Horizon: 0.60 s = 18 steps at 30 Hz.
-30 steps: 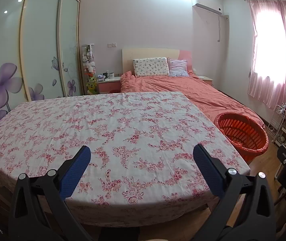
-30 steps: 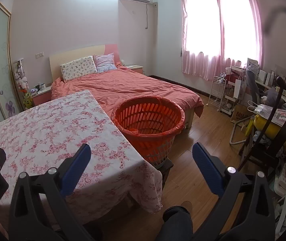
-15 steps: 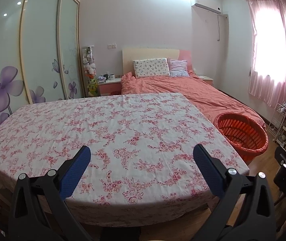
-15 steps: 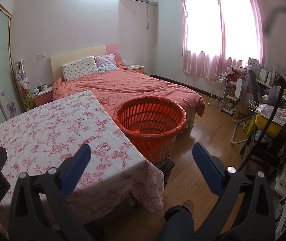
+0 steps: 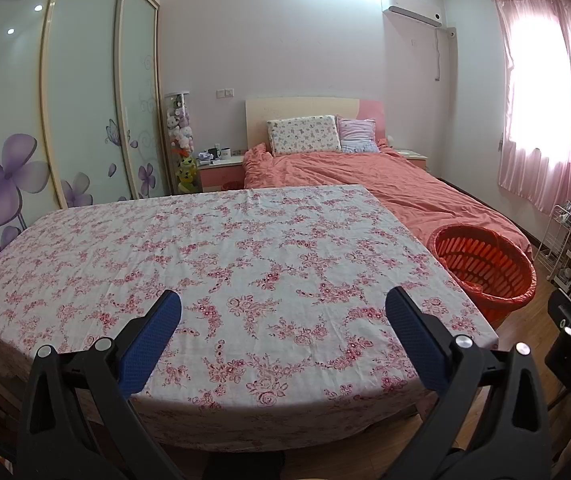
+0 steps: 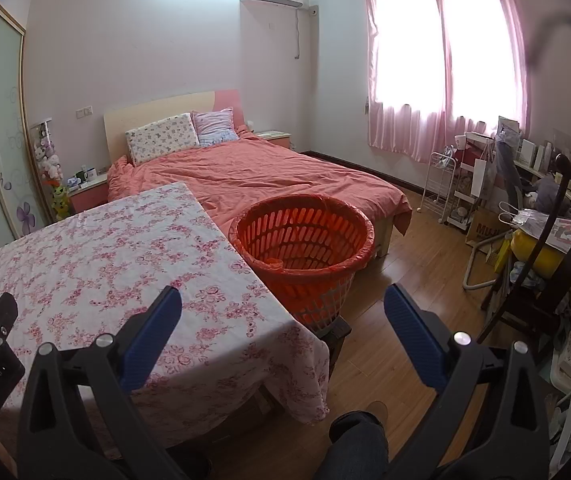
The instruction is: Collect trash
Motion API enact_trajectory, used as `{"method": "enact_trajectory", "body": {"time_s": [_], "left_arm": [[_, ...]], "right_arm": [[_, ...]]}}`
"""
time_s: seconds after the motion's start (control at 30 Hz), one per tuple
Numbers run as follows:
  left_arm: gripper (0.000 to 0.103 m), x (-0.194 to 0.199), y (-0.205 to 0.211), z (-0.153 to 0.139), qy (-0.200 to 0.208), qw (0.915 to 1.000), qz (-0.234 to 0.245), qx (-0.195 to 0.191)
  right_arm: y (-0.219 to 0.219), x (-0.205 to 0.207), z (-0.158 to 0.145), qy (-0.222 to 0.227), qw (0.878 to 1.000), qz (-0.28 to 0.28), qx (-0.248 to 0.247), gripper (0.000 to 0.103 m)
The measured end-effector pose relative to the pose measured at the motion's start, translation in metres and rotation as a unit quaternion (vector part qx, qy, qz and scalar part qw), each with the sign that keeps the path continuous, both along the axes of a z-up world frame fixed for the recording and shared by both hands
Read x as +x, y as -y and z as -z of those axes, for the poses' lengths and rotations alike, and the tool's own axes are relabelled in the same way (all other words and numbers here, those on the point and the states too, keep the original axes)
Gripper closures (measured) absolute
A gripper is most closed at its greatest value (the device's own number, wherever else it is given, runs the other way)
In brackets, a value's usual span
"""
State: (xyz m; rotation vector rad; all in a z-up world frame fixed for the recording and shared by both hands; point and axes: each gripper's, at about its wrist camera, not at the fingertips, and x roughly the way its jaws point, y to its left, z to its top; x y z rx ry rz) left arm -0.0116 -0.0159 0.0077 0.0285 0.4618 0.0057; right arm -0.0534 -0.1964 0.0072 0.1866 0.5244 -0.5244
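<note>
An orange slatted basket (image 6: 303,240) lined with an orange bag stands on the floor by the table's right side, also seen as the basket (image 5: 483,266) in the left wrist view. My left gripper (image 5: 283,318) hangs open over the near edge of the floral-cloth table (image 5: 221,264), holding nothing. My right gripper (image 6: 283,316) is open too, above the table's right corner and just short of the basket. No loose trash shows on the tablecloth. A bit of orange bag lies at the basket's bottom.
A bed (image 6: 253,172) with a salmon cover lies behind the table and basket. A dark chair (image 6: 553,264) with yellow cushion, a wire rack (image 6: 439,184) and a cluttered desk stand right. Wardrobe doors (image 5: 85,100) line the left. A person's knee (image 6: 359,436) shows below.
Both views shifted slightly: the left gripper pulled back and rose a little, and the right one turned slightly right toward the basket. Both stayed open.
</note>
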Motion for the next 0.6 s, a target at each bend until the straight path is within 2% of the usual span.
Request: {"method": "enact_trajectory", "body": {"time_s": [0.6], "left_arm": [[0.002, 0.0005, -0.0012, 0.0004, -0.006, 1.0, 0.0, -0.003]], "right_arm": [[-0.0005, 0.0007, -0.0003, 0.0, 1.0, 0.0, -0.001, 0.004]]}}
